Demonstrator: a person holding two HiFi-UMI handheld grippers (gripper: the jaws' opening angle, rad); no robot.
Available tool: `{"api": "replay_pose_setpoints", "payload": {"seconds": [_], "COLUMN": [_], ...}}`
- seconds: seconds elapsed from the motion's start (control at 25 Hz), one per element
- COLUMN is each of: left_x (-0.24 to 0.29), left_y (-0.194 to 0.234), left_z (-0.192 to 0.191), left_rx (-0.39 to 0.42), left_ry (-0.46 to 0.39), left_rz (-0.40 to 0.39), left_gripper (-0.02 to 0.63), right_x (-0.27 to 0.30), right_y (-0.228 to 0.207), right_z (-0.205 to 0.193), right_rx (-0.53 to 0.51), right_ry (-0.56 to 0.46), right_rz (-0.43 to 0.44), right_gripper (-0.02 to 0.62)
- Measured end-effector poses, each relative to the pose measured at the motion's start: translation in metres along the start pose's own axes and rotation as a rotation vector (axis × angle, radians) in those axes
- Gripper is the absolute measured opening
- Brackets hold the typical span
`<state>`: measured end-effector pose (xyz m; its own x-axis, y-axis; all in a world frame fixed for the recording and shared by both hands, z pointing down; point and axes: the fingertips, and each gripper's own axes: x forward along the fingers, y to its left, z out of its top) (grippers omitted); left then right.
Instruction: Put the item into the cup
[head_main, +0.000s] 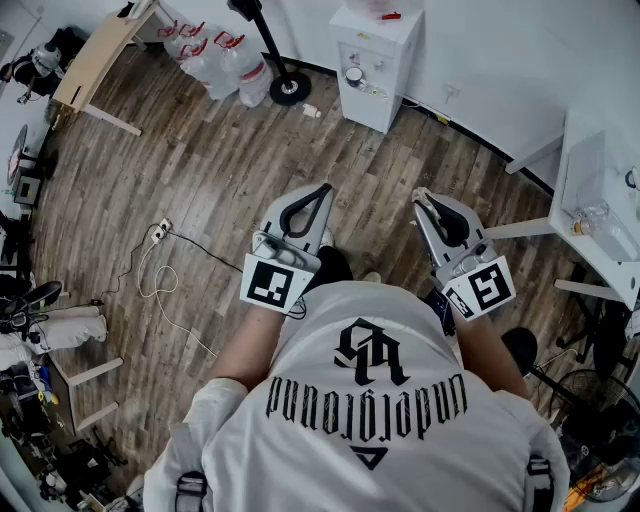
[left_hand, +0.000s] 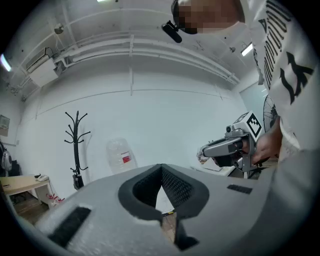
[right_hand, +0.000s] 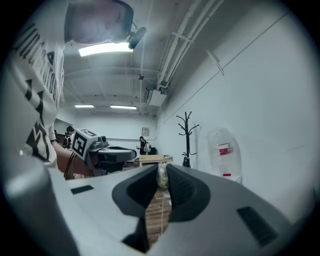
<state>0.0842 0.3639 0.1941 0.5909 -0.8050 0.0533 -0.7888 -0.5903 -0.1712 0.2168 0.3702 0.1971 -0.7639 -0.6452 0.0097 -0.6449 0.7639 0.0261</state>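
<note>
The right gripper (right_hand: 162, 169) is clenched on the item (right_hand: 162, 176), a small clear-wrapped, pale yellowish scrap pinched at the very jaw tips and held level out in front of the person; the left gripper (left_hand: 161, 168) has its jaws together on nothing. The thing looks light, thin and likely crinkly, so I'd judge it slips easily; a gentle tip pinch across its middle seems the sound hold. A clear vessel (head_main: 592, 217) on the white table (head_main: 605, 258) at the right may be the cup; I can't be sure.
</note>
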Motion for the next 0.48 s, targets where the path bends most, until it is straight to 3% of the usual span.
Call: {"api": "replay_pose_setpoints", "payload": {"seconds": [0.48], "left_x": [0.0060], "left_y": [0.0033], "left_z": [0.0072], "left_rx": [0.010], "left_ry": [-0.001], "left_rz": [0.002], "left_gripper": [0.006], "right_x": [-0.0027], "right_y": [-0.0085], "right_z": [0.0060], "right_rx": [0.001], "right_ry": [-0.024], "right_rz": [-0.003], "right_gripper": [0.051]}}
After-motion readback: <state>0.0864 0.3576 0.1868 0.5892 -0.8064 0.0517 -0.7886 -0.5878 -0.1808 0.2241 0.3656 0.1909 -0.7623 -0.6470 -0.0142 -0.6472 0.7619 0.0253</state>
